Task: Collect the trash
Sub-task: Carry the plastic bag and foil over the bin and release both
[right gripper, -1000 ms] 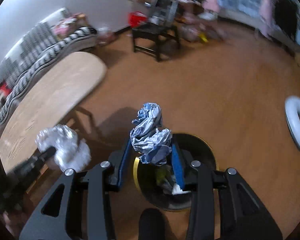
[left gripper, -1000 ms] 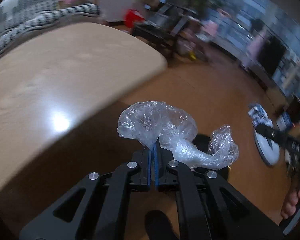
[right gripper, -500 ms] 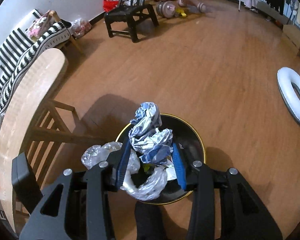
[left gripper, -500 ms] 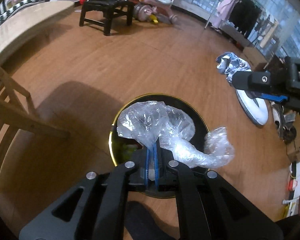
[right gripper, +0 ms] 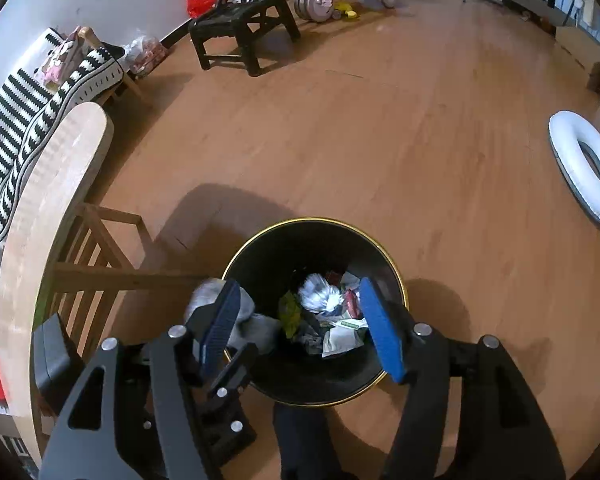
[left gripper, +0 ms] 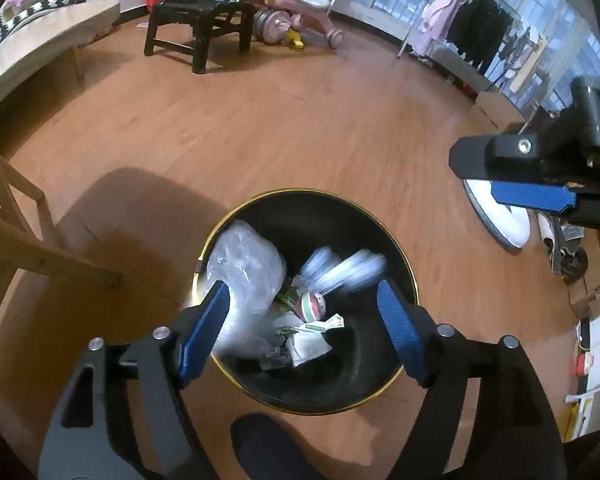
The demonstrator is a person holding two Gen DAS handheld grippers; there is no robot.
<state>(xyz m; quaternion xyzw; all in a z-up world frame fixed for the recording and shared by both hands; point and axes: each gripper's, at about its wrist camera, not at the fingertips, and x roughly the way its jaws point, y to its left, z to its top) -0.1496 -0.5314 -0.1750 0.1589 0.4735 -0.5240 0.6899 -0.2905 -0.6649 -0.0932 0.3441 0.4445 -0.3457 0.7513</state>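
Hanging over the black trash bin, both grippers, left gripper and right gripper, have just been opening; clear plastic bag and crumpled wrapper lie below, released.

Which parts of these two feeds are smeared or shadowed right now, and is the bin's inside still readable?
Left wrist view: a pale piece dropping into the bin is motion-smeared; the clear plastic bag and wrappers stay sharp. Right wrist view: a grey blur beside the left tongs, bin contents legible, a broad shadow on the floor. Both views bend straight lines at the edges.
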